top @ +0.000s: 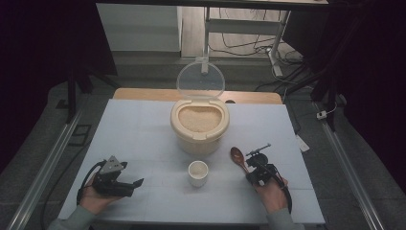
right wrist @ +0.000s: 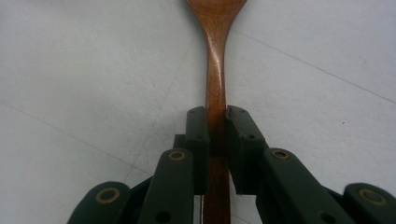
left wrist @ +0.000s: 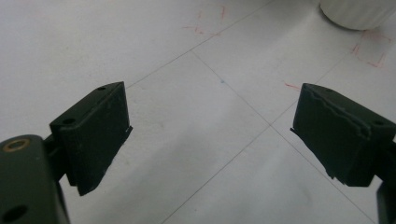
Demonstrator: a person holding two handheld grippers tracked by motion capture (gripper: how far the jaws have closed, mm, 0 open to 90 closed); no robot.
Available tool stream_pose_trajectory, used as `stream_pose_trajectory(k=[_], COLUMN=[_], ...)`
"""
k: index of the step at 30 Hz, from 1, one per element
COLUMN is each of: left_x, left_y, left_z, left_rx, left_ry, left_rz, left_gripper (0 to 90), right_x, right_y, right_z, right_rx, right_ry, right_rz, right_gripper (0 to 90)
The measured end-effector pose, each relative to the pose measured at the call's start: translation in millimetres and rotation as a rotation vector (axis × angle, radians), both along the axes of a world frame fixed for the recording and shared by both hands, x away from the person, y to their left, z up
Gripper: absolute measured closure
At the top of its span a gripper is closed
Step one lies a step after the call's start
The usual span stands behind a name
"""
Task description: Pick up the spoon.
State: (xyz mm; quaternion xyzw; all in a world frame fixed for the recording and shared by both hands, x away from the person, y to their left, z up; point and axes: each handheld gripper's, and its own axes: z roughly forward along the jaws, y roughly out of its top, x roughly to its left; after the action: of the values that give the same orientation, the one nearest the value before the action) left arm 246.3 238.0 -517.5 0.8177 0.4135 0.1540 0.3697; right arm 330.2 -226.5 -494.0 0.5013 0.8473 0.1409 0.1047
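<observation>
Your wooden spoon [right wrist: 215,56] is glossy reddish-brown, with a slim rounded handle widening into an oval bowl. It lies flat on the worktop [top: 143,129] toward the right part of the near edge, bowl pointing to the far edge. Your right claw [right wrist: 215,116] pinches its handle, the black pads pressed on both sides. Your left claw [left wrist: 210,130] is spread wide over bare matte white surface near the near-left corner, nothing between its blocky jaws. A small ribbed white cup [top: 198,172] stands mid-worktop; behind it sits a cream plastic bin [top: 199,136] of pale grain, its clear round lid [top: 200,79] raised upright.
</observation>
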Motion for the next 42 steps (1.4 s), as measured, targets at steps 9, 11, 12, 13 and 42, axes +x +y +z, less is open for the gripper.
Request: stream_pose_trajectory(k=[9, 11, 12, 13, 42], left_x=[0.2, 0.4, 0.5, 0.5, 0.8], left_y=[-0.1, 0.0, 0.1, 0.0, -0.2], left_z=[-0.2, -0.3, -0.4, -0.5, -0.8], left_rx=[0.002, 0.002, 0.002, 0.002, 0.007], left_ry=[0.0, 0.002, 0.002, 0.003, 0.003], left_rz=[0.002, 0.003, 0.003, 0.003, 0.003], left_gripper=[10.7, 10.7, 10.7, 10.7, 10.8], right_x=[-1.0, -1.6, -1.8, -2.7, -24.1], right_y=[-20.4, -23.5, -24.9, -27.6, -25.4], right_z=[16.6, 19.7, 21.6, 25.0, 68.3], right_rx=[0.137, 0.163, 0.17, 0.197, 0.418], right_ry=[-0.029, -0.035, -0.036, -0.045, -0.072], right_rz=[0.003, 0.003, 0.006, 0.012, 0.279], right_gripper=[79.2, 79.2, 79.2, 79.1, 79.1])
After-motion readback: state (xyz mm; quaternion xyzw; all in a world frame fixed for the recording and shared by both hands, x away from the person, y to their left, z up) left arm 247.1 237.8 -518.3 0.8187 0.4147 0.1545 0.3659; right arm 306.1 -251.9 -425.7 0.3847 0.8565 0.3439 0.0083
